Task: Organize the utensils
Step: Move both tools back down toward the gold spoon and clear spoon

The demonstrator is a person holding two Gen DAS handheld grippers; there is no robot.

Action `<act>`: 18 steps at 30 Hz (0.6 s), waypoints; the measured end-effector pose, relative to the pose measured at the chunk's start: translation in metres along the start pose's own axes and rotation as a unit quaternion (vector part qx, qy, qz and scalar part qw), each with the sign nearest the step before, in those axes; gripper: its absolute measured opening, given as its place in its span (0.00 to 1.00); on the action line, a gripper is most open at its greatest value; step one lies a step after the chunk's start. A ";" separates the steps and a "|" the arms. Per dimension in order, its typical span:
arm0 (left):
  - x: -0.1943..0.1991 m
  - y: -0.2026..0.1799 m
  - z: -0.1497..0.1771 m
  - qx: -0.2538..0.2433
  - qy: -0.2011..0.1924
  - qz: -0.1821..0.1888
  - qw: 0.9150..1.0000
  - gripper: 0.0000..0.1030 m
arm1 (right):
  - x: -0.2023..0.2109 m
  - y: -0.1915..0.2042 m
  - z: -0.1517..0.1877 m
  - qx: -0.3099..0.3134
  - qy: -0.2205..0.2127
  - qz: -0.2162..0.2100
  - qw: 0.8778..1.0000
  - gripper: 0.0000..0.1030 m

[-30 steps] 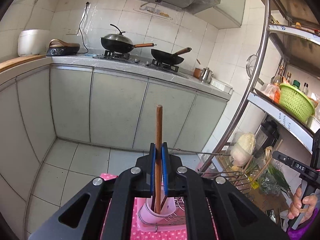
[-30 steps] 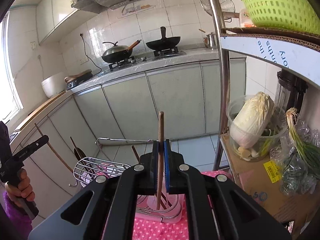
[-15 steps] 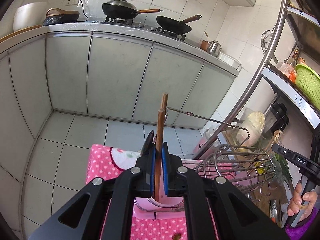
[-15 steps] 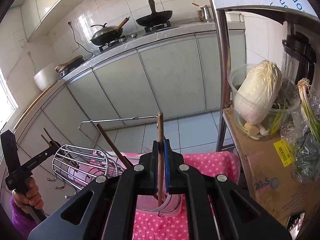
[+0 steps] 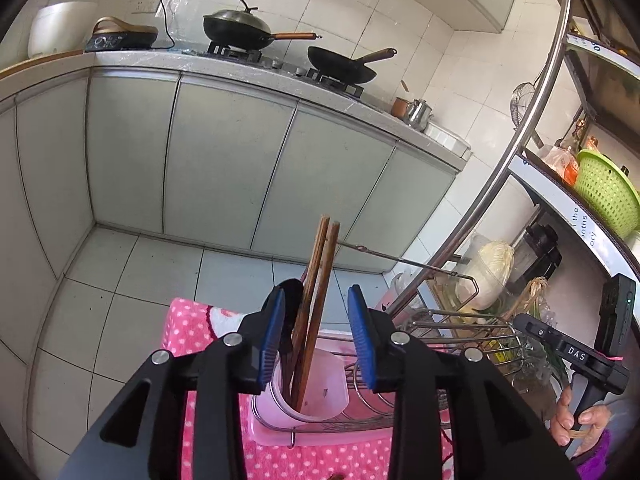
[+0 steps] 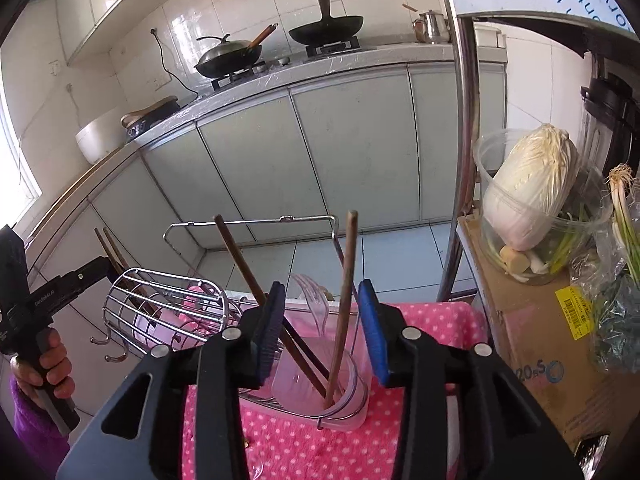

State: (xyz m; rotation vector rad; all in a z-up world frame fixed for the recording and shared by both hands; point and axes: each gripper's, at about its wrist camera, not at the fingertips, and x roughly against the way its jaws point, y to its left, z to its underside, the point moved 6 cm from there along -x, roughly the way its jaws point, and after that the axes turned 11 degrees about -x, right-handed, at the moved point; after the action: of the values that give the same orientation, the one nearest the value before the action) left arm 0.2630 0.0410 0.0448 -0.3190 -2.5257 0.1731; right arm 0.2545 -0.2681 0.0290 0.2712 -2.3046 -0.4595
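In the left wrist view my left gripper (image 5: 316, 334) has its jaws opening. Two brown chopsticks (image 5: 320, 276) stand between the blue pads, free of them, with their lower ends in a pink cup (image 5: 320, 398). A black spoon (image 5: 292, 290) stands in the same cup. In the right wrist view my right gripper (image 6: 322, 328) has its jaws opening too. One brown chopstick (image 6: 345, 280) stands loose between its pads in a second pink cup (image 6: 358, 396). Another chopstick (image 6: 242, 258) leans left from that cup. Both cups sit in a wire rack (image 6: 168, 292).
The rack rests on a pink dotted cloth (image 6: 432, 320). To the right stand a steel shelf post (image 6: 460, 140), a cardboard box (image 6: 532, 344) and a tub of cabbage (image 6: 528, 188). Grey cabinets (image 5: 224, 160) with woks on the stove stand behind.
Both grippers have sunk toward the rack and gone from shut on chopsticks to open. The chopsticks now stand in the pink cups, leaning slightly.
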 end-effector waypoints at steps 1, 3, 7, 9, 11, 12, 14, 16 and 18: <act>0.004 -0.001 -0.002 -0.004 -0.005 -0.003 1.000 0.32 | 0.003 0.000 -0.001 0.000 -0.004 -0.001 1.000 0.42; 0.012 -0.002 -0.004 -0.008 -0.013 -0.009 1.000 0.32 | 0.009 0.000 -0.001 0.001 -0.013 0.001 1.000 0.42; 0.027 -0.004 -0.006 -0.008 -0.024 -0.006 1.000 0.32 | 0.022 0.000 0.004 0.008 -0.023 0.006 1.000 0.42; 0.035 -0.007 -0.004 -0.005 -0.029 -0.002 1.000 0.32 | 0.030 0.002 0.008 0.013 -0.029 0.006 0.999 0.42; 0.043 -0.011 0.000 -0.008 -0.032 0.001 0.999 0.32 | 0.040 0.005 0.012 0.017 -0.038 0.004 0.999 0.42; 0.046 -0.013 0.003 -0.011 -0.032 0.001 0.999 0.33 | 0.043 0.005 0.014 0.018 -0.041 0.002 0.999 0.42; 0.054 -0.019 0.009 -0.016 -0.035 0.004 0.999 0.39 | 0.052 0.009 0.020 0.018 -0.046 -0.003 0.999 0.42; 0.062 -0.025 0.014 -0.021 -0.040 0.005 0.999 0.47 | 0.059 0.012 0.028 0.017 -0.048 -0.006 0.999 0.42; 0.072 -0.032 0.021 -0.028 -0.049 0.008 0.998 0.47 | 0.065 0.017 0.037 0.016 -0.049 -0.016 0.999 0.42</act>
State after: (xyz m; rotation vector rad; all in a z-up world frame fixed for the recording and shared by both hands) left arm 0.1877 0.0279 0.0721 -0.3604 -2.6296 0.1273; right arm 0.1824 -0.2650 0.0535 0.3072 -2.4083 -0.4604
